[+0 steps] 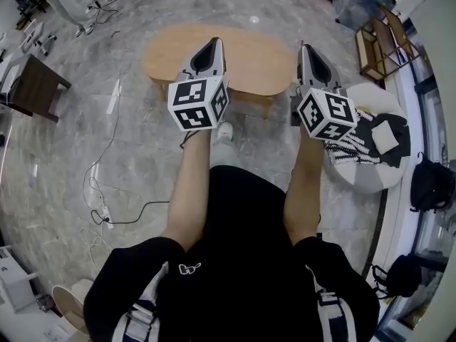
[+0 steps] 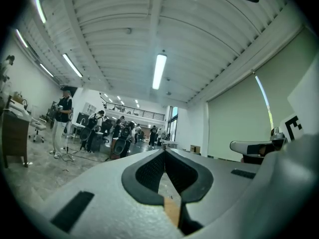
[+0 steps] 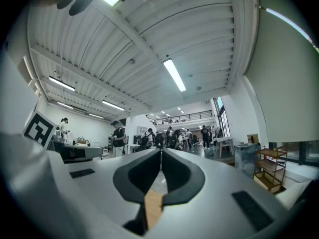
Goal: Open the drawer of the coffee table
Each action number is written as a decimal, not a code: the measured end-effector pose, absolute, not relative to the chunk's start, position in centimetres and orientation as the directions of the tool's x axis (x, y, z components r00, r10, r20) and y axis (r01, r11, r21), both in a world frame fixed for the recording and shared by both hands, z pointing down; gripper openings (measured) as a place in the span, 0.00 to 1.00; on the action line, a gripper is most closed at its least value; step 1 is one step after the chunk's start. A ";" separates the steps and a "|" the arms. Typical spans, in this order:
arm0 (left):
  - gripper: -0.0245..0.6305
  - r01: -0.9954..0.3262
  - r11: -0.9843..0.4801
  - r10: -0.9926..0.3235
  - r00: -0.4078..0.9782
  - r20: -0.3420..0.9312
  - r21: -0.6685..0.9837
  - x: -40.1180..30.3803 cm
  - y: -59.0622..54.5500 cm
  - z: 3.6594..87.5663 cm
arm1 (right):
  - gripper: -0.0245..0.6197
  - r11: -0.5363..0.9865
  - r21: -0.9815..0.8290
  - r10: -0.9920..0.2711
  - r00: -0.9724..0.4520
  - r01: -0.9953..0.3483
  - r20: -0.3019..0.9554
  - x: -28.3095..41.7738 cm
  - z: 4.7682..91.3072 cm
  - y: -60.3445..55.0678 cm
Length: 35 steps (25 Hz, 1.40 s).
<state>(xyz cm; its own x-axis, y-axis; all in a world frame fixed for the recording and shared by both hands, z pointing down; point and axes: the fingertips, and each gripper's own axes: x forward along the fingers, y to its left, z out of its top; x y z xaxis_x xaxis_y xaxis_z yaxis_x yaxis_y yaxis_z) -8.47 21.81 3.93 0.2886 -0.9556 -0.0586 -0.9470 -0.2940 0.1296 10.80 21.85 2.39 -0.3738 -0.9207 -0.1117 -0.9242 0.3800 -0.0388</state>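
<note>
Where it stands on the grey marbled floor (image 1: 107, 155) ahead of the person, the coffee table (image 1: 249, 59) shows a light-wood oval top; its drawer cannot be made out. Both forearms reach forward side by side, holding the left gripper (image 1: 216, 43) and right gripper (image 1: 305, 48) level above it, each gripper's jaws closed together, empty.

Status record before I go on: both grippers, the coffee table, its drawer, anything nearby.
left gripper: shut, empty, in the air, touching nothing
right gripper: shut, empty, in the air, touching nothing
coffee table: oval, wooden, ahead of the person, top bare
drawer: cannot be made out in any view
nearby: white stool at right with striped cloth; cable on floor at left
</note>
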 end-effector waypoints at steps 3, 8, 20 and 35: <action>0.05 -0.947 -0.291 -0.956 0.286 -0.059 0.133 -8.6 19.6 4.0 | 0.06 0.393 -0.031 -0.915 -0.388 -0.919 -0.111 10.1 2.4 19.7; 0.05 -0.945 -0.292 -0.956 0.290 -0.041 0.144 -9.3 14.9 5.0 | 0.06 0.393 -0.046 -0.918 -0.389 -0.918 -0.084 9.1 3.8 15.2; 0.05 -0.933 -0.344 -0.937 0.349 0.026 0.106 -8.6 -2.1 5.0 | 0.06 0.371 -0.135 -0.929 -0.366 -0.919 -0.065 8.2 4.8 -1.4; 0.05 -0.893 -0.421 -0.891 0.440 0.114 0.160 -7.4 -21.5 8.1 | 0.06 0.266 -0.175 -0.961 -0.276 -0.948 0.034 9.6 8.1 -19.1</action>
<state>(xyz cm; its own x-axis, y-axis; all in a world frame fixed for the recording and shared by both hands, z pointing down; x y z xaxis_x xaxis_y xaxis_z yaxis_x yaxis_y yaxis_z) -7.39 -21.49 8.10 0.4403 -0.8906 0.1140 -0.8929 -0.4210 0.1598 9.63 -19.13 8.10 -0.2757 -0.9606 0.0344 -0.9479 0.2658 -0.1755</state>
